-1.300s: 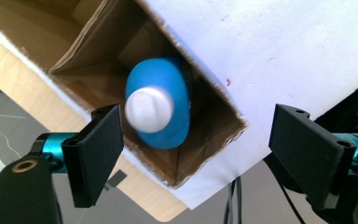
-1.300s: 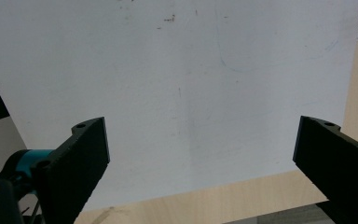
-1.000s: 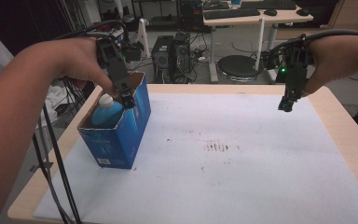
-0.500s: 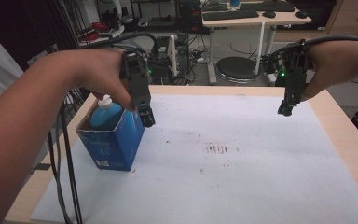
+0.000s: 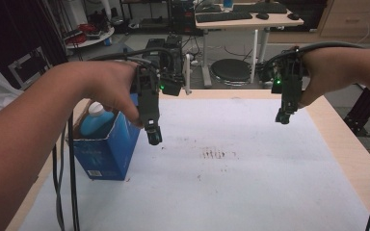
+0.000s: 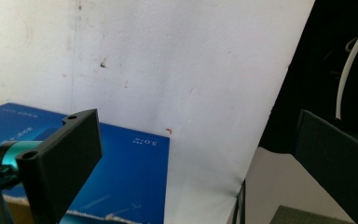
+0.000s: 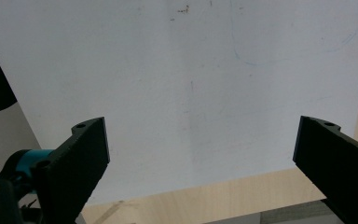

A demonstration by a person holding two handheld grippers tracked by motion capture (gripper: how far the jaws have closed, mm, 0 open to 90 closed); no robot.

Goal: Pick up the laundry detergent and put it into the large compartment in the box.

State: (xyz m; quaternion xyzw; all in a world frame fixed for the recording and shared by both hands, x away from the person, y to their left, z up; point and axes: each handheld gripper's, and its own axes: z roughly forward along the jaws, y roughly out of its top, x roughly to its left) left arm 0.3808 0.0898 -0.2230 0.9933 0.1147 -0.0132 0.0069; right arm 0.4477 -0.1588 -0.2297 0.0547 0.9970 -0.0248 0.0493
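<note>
A white sheet [image 5: 250,183] covers the table. The left gripper [image 5: 154,136] has lifted away from the blue box [image 5: 107,151] at nine o'clock, jaws spread and empty; the bottle [image 5: 95,120] stays inside, likely delivered. The right gripper [image 5: 282,117] hovers at two o'clock, jaws apart.

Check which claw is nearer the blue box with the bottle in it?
Left. The left claw hangs open just beside the blue box, off its right edge. The right claw is open too, far across the table near its other side.
</note>
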